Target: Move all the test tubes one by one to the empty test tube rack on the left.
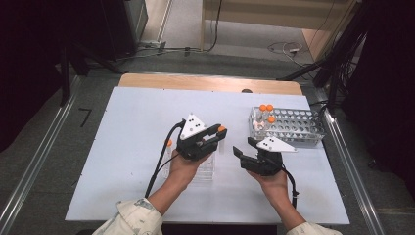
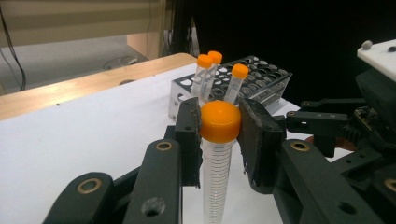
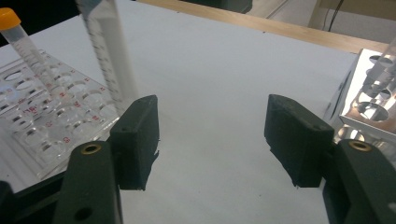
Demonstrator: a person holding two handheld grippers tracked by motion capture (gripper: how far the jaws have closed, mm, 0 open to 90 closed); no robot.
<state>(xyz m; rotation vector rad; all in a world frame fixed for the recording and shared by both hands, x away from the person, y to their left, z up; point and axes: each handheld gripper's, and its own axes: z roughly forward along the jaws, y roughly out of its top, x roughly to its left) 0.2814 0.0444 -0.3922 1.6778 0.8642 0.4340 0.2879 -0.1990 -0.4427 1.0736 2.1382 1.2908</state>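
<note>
The left gripper is clamping an orange-capped tube just under its cap, with the tube hanging upright between the jaws above the clear rack that is sitting on the bench beneath that hand. The right gripper is standing just beside it with its jaws wide apart and nothing between them; in the right gripper view only bare bench is showing between the two pads.

From where I am standing, the step in hand looks like carrying this tube across to the metal rack at the far right, where three other capped tubes are already leaning in one corner. To do it well, the person should be keeping the tube plumb and lifting it fully clear of the clear rack before moving sideways, since one more capped tube is standing in that rack. The grip is high on the tube, so the long lower end may be swinging; a slow carry would suit it.

There is open bench between the two racks. The metal rack is lying close to the bench's right edge, and the empty gripper is waiting right in the path, so it should be giving way.
</note>
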